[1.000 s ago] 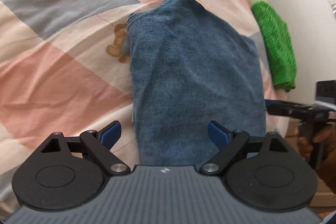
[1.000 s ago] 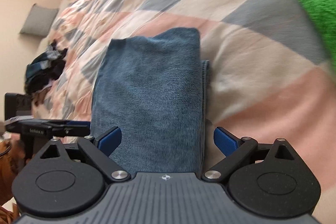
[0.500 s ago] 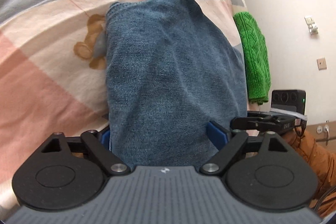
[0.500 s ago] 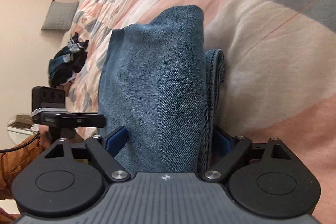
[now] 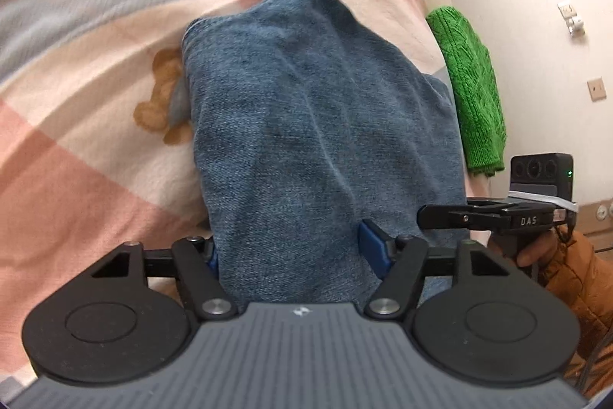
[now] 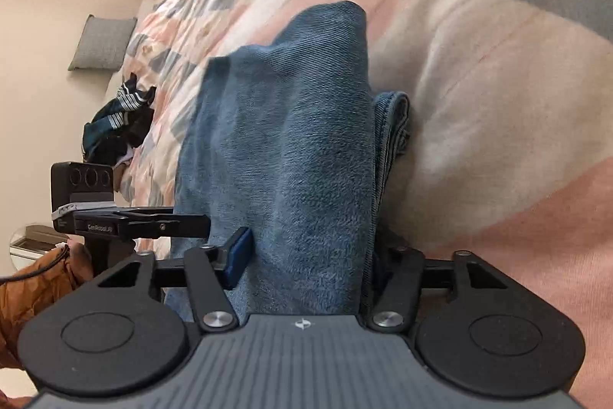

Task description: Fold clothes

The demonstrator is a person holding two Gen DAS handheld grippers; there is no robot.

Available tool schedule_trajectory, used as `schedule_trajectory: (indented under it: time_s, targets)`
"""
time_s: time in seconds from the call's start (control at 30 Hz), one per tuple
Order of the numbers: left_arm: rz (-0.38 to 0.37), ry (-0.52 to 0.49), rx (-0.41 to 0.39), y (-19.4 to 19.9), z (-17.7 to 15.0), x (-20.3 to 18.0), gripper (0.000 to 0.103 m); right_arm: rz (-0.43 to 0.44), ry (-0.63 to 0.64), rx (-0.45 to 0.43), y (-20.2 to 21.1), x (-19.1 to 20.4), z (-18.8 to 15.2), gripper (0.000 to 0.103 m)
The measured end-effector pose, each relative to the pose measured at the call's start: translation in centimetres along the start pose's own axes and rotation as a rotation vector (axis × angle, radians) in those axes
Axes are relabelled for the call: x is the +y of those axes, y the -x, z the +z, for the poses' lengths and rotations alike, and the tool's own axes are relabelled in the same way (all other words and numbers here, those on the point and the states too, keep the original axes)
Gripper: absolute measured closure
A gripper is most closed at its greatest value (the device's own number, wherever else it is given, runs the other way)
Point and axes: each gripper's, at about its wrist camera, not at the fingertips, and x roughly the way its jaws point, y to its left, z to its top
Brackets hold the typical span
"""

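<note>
Both tongs have just closed in on the near edge of the folded blue jeans [image 5: 318,140]. A second ago each pair stood wide apart and short of the cloth; now the left tongs [image 5: 291,250] are clenched on the denim at the camera's 6 o'clock, blue pads pressed into both sides of the fold. The right tongs [image 6: 310,255] grip the same edge, though only the left pad shows; the other is buried behind the layered hem.

The jeans lie on the checked quilt [image 5: 76,148] of the bed, running away toward 12 o'clock, their near end bunched and rising. At 2 o'clock in the left view sits a green knit garment [image 5: 475,102]; at 9 o'clock in the right view, a dark striped heap [image 6: 115,121].

With both grips set, I'd say the next fold, carrying this end over toward the far one, can begin.
</note>
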Motion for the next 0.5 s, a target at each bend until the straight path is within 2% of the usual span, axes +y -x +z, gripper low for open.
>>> schedule_trajectory:
  time_s: [0.07,0.23,0.4,0.5]
  targets:
    - [0.011,-0.046,-0.002,0.9,0.3,-1.1,0.051,0.008,-0.016,-0.038,1.3,0.6,-0.9,0.056]
    - [0.015,-0.176,-0.021,2.4,2.7,-5.1,0.052,0.035,-0.080,-0.180,5.1,1.6,-3.7,0.061]
    - [-0.037,-0.376,-0.027,0.9,8.3,-10.8,0.052,0.032,-0.189,-0.417,9.6,1.2,-5.9,0.063]
    - [-0.097,-0.515,-0.004,-1.8,12.7,-15.2,0.052,0.012,-0.263,-0.606,12.5,0.4,-6.8,0.063]
